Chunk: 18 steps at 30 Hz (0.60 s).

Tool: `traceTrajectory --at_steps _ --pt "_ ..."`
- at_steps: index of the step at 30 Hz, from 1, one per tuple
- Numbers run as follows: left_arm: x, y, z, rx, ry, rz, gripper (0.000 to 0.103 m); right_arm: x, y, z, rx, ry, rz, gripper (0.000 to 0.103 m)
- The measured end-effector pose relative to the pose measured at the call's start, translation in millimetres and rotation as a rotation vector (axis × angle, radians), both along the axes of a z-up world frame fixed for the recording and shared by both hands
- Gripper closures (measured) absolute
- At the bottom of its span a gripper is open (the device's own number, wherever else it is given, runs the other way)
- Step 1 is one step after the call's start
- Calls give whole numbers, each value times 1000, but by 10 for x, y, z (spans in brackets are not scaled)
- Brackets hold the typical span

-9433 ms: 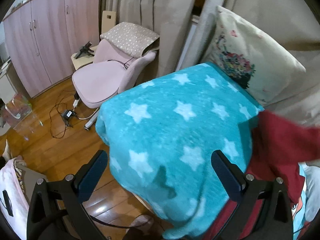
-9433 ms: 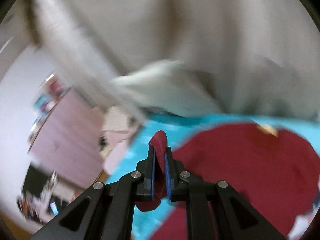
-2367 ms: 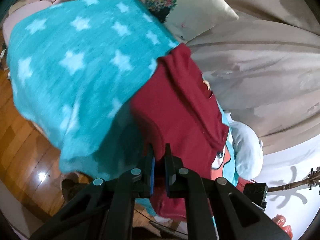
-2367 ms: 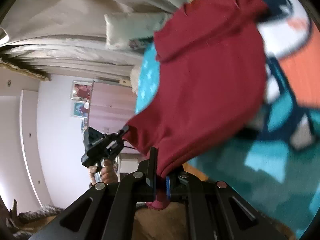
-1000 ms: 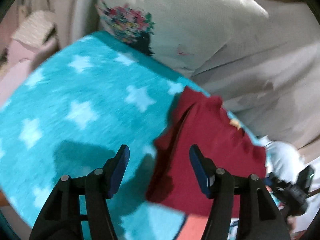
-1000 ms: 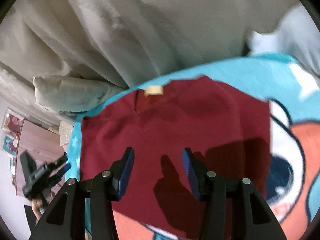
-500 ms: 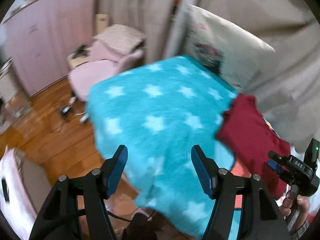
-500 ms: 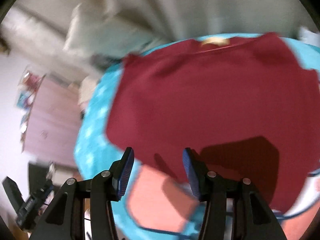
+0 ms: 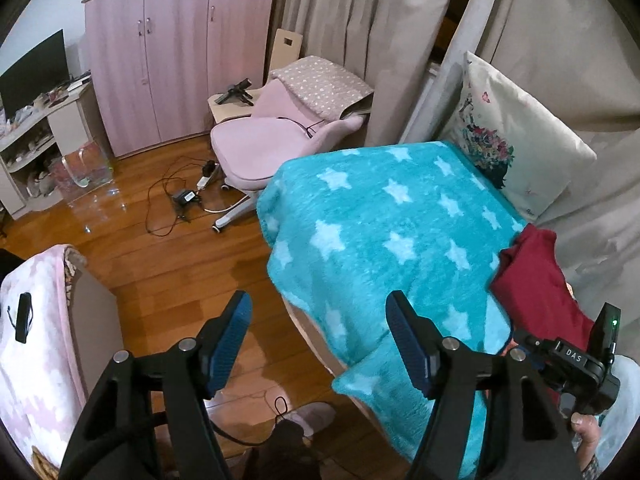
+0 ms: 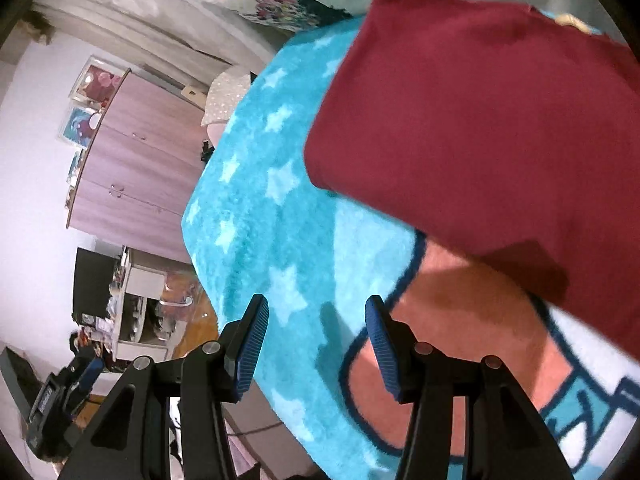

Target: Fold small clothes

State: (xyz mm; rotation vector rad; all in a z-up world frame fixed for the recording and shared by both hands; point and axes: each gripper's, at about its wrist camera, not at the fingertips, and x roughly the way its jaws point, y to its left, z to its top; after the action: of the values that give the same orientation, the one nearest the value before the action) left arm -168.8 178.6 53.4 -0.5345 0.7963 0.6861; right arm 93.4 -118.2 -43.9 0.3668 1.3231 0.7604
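Dark red folded cotton shirt [image 10: 480,120] lies flat on the turquoise star-patterned fleece blanket [image 9: 392,216] covering the bed, near the floral cream pillow [image 9: 516,148]. Left gripper [image 9: 320,344] hangs over the wooden floor [image 9: 168,264], fingers spreading wider, nothing between them; right gripper [image 10: 316,340] hovers beside the shirt, fingers apart and empty

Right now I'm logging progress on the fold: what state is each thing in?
red garment: folded, lying flat on the blanket, not held.
star blanket: spread over the bed, edge hanging down.
left gripper: jaws opening, nothing between them.
right gripper: open, empty, short of the garment.
wardrobe: doors shut.
pillow: propped against the curtain.
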Motion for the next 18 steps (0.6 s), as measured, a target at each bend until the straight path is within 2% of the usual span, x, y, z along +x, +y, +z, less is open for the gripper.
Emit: traceTrajectory --at_steps 4,8,18 --pt "10 -27 -6 -6 -6 -21 34 -15 -59 -63 14 25 -37 48" --pt "192 -141 -9 -16 -4 -78 34 -13 -284 -36 15 19 -89 48" --pt "762 -478 -28 -79 1 -249 34 -96 -1150 -23 -7 41 -311 48"
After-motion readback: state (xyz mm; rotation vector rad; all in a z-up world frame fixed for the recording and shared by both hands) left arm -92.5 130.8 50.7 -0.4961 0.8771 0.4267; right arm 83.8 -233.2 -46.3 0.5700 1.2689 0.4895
